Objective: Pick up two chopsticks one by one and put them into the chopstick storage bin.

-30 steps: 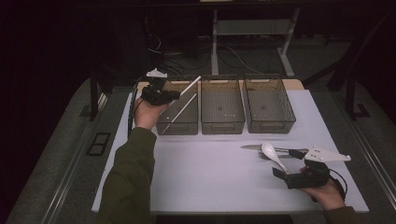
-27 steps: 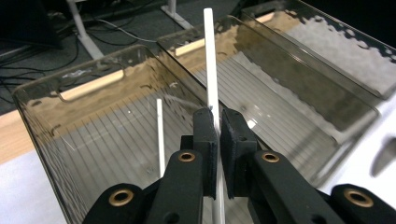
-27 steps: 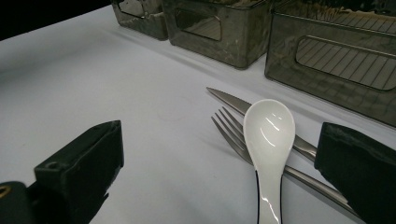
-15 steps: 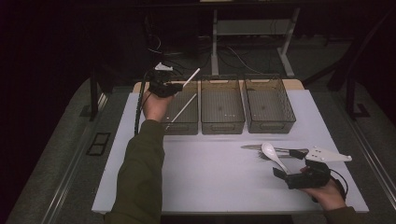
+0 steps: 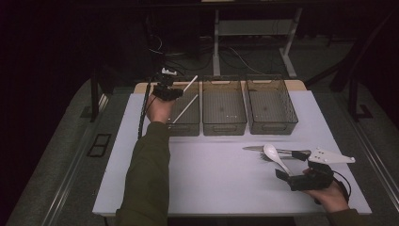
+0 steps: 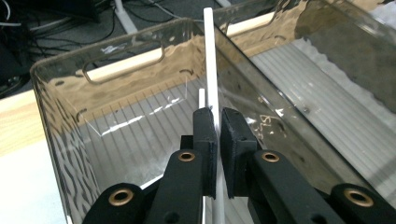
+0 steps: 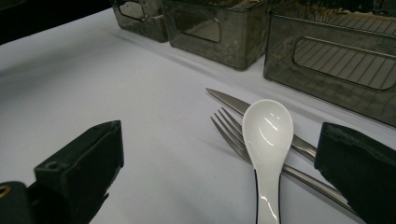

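Note:
My left gripper (image 5: pixel 174 92) (image 6: pixel 218 127) hovers over the far left corner of the left clear bin (image 5: pixel 190 126) (image 6: pixel 56 116) and is shut on a thin white stick (image 5: pixel 190 84) (image 6: pixel 209 56) that points up and away. Inside that bin a second white stick (image 5: pixel 186 108) (image 6: pixel 201 96) lies slanted. At the front right, my right gripper (image 5: pixel 291 173) (image 7: pixel 219 172) rests on the table, open, with nothing between its jaws. Just beyond it a white ceramic spoon (image 5: pixel 274 157) (image 7: pixel 267 133) lies across a metal fork (image 5: pixel 267 156) (image 7: pixel 229 128) and a knife (image 5: pixel 256 148) (image 7: pixel 224 99).
Two more clear bins, the middle bin (image 5: pixel 224 127) (image 7: pixel 224 46) and the right bin (image 5: pixel 273 127) (image 7: pixel 327 79), stand in a row with the left one at the back of the white tabletop (image 5: pixel 211 174). Dark floor, cables and table legs lie beyond the far edge.
My left arm has reached a little farther forward, carrying the white stick over the left bin. The right gripper and the cutlery have stayed put.

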Tool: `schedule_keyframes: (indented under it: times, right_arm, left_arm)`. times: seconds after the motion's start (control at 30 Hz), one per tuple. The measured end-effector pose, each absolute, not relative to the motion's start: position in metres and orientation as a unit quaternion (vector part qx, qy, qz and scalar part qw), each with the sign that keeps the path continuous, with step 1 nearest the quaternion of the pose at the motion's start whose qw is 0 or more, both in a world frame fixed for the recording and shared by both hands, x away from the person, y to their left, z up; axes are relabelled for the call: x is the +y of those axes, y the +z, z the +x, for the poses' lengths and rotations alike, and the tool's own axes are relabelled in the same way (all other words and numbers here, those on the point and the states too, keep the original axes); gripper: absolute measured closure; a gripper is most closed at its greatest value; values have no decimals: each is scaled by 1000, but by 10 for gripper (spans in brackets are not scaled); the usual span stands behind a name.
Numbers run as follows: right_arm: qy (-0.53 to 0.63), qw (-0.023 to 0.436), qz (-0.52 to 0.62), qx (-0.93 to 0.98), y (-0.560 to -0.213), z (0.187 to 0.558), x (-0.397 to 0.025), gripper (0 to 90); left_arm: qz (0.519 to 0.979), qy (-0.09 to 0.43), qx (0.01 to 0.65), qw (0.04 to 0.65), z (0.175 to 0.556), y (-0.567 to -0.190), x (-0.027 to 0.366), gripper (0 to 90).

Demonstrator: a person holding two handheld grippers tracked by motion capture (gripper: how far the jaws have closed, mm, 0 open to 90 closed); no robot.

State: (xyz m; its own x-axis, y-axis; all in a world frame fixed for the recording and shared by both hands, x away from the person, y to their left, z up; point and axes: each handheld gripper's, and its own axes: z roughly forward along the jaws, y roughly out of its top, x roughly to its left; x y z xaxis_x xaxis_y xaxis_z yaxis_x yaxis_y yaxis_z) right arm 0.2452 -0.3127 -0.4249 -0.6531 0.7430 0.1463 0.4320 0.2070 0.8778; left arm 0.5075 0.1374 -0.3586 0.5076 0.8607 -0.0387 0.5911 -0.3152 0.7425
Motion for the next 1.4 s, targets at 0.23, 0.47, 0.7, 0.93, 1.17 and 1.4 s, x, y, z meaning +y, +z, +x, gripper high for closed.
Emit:
schedule_keyframes:
  times: [0.23,0.47,0.7,0.93,1.17,1.4]
  right_arm:
    - [497,155,389,760,-425,245,-313,13]
    - [497,157,387,761,-425,245,-313,13]
    - [497,157,386,761,-425,245,-313,13]
    - [497,156,387,760,-425,244,-313,13]
    - [496,155,388,761,-425,245,-312,14]
    - [494,157,390,762,-425,244,-312,13]
  left_arm:
    - [799,186,469,327,509,-367,132,843]
    - [805,179,475,308,511,-374,128,840]
    - [806,184,467,313,511,-372,126,781]
    - [812,185,446,327,505,-364,128,719]
    - [813,157,413,380,488,-349,133,592]
    - [820,132,364,421,462,-338,136,481]
